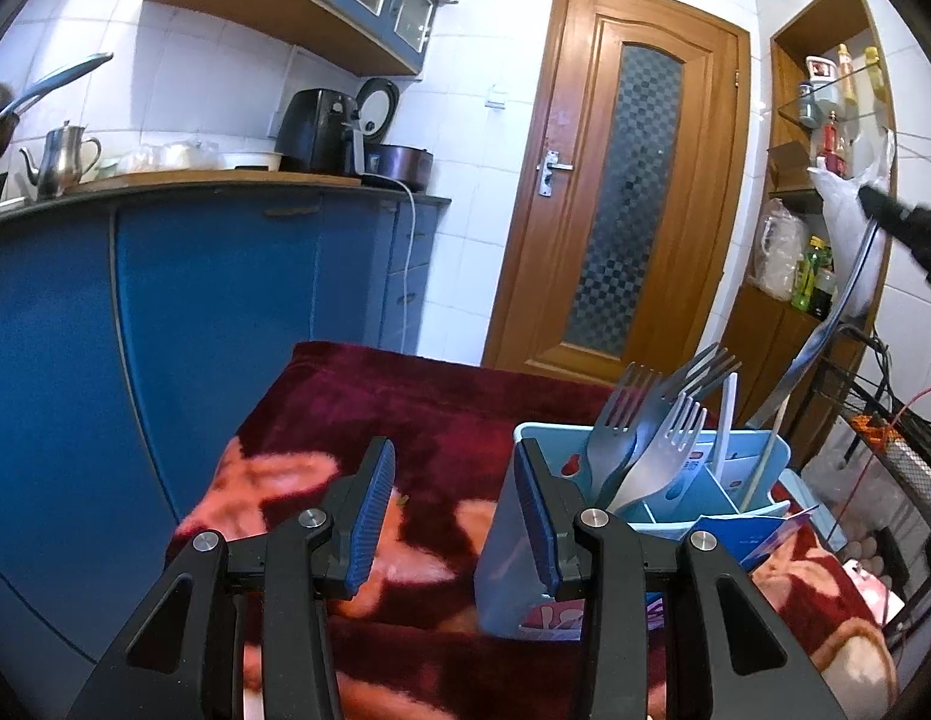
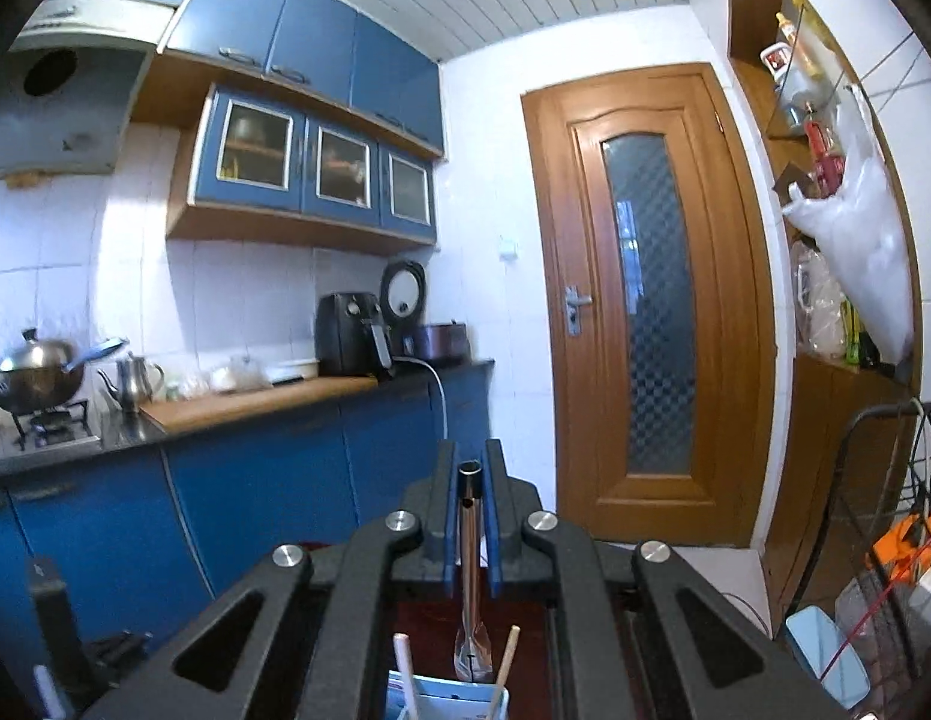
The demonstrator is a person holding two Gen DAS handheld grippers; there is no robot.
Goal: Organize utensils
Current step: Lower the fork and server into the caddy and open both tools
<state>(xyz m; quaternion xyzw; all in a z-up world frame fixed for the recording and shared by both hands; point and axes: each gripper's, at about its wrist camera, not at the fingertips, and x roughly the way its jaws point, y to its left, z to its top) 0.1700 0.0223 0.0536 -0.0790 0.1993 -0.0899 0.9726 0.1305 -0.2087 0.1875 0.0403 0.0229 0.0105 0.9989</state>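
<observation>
A light blue utensil holder (image 1: 729, 480) stands on a dark red blanket (image 1: 405, 420). It holds several metal forks (image 1: 645, 420), a white utensil (image 1: 728, 420) and a chopstick (image 1: 765, 456). My left gripper (image 1: 453, 516) is open and empty, its right finger against the holder's left side. My right gripper (image 2: 469, 516) is shut on a metal utensil (image 2: 469, 576), which hangs down over the holder (image 2: 447, 699). In the left wrist view that utensil (image 1: 825, 336) slants down toward the holder's back right, from the right gripper's tip (image 1: 885, 210).
Blue kitchen cabinets (image 1: 195, 312) with a counter, kettle (image 1: 60, 159) and air fryer (image 1: 318, 132) run along the left. A wooden door (image 1: 627, 180) stands ahead. Wooden shelves (image 1: 825, 120) and a wire rack (image 1: 885, 438) are on the right.
</observation>
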